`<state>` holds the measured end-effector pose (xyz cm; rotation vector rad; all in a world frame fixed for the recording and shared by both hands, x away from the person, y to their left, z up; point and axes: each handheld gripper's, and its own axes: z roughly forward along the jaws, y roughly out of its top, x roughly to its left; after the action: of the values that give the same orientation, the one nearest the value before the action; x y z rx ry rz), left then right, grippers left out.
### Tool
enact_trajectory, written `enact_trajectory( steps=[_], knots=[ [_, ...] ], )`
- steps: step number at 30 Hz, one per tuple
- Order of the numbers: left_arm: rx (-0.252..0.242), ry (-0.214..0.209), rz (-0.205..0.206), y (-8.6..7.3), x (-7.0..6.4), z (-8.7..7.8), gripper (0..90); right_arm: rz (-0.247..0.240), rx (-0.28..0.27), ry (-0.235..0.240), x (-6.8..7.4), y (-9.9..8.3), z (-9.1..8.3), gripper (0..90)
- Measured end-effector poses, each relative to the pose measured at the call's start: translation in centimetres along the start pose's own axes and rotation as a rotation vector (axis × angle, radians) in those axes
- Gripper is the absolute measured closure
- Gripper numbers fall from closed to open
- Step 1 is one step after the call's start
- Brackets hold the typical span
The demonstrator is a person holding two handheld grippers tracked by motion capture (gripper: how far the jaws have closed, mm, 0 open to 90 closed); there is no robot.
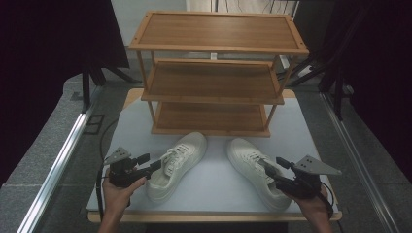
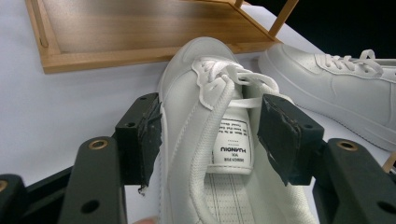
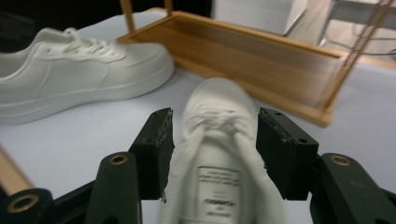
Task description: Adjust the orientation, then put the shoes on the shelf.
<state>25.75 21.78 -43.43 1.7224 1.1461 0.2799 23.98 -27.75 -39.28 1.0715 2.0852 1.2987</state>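
Left gripper [image 1: 151,161]: held in the person's left hand [image 1: 118,190] at the near left of the table; jaws spread wide, straddling the back half of the left shoe without clamping it
Left gripper, own view [image 2: 212,135]: one pad lies close against the shoe's outer side, the other stands beside the tongue with a gap; the tongue label sits between the jaws
Right gripper [image 1: 275,165]: held in the right hand [image 1: 316,206] at the near right of the table; jaws wide apart, set to either side of the right shoe's tongue, not closed on it
Right gripper, own view [image 3: 212,151]: blurred shoe opening and label between the pads, a gap on each side
Left shoe [image 1: 176,163]: white lace-up trainer, upright on its sole, toe pointing toward the rack and angled to the right
Right shoe [image 1: 252,167]: matching white trainer, upright, toe toward the rack and angled to the left; well apart from its pair at the heels, nearer at the toes
Rack [image 1: 214,73]: wooden, three shelves, standing at the far side of the table, just beyond both toes
Table [image 1: 214,191]: pale sheet over a board, both shoes resting on it
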Motion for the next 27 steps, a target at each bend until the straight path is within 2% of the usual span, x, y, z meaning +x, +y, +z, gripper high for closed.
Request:
enact_trajectory(
  steps=[4, 5, 8, 14, 16, 20, 21, 27],
  knots=[
    [0.006, -0.004, 0.009, 0.2, -0.1, 0.1, 39.6, 0.000, -0.019, -0.004, -0.6, 0.1, -0.1, 44.1],
    [0.006, -0.010, 0.009, 0.4, -0.1, 0.2, 39.6, 0.010, -0.028, 0.004, -1.3, 0.2, -0.1, 45.3],
    [0.013, -0.012, 0.016, 0.8, -0.3, 0.5, 39.6, 0.025, -0.021, 0.022, -2.1, 0.2, 0.0, 46.8],
    [0.022, -0.017, 0.037, 1.3, -0.6, 1.0, 39.7, 0.017, -0.019, 0.016, -3.3, 0.5, -0.2, 46.7],
    [0.029, -0.024, 0.038, 1.5, -0.5, 1.2, 39.7, 0.028, -0.023, 0.015, -3.8, 0.5, -0.2, 46.4],
    [0.040, -0.026, 0.040, 1.7, -0.3, 1.7, 39.7, 0.036, -0.015, 0.019, -4.6, 0.4, 0.0, 45.9],
    [0.041, -0.037, 0.033, 1.8, -0.1, 2.0, 39.7, 0.033, -0.005, 0.023, -5.0, 0.2, 0.5, 45.6],
    [0.069, -0.046, 0.040, 1.8, 0.1, 2.9, 39.6, 0.038, 0.045, 0.049, -5.3, -0.4, 2.0, 45.2]
  ],
)
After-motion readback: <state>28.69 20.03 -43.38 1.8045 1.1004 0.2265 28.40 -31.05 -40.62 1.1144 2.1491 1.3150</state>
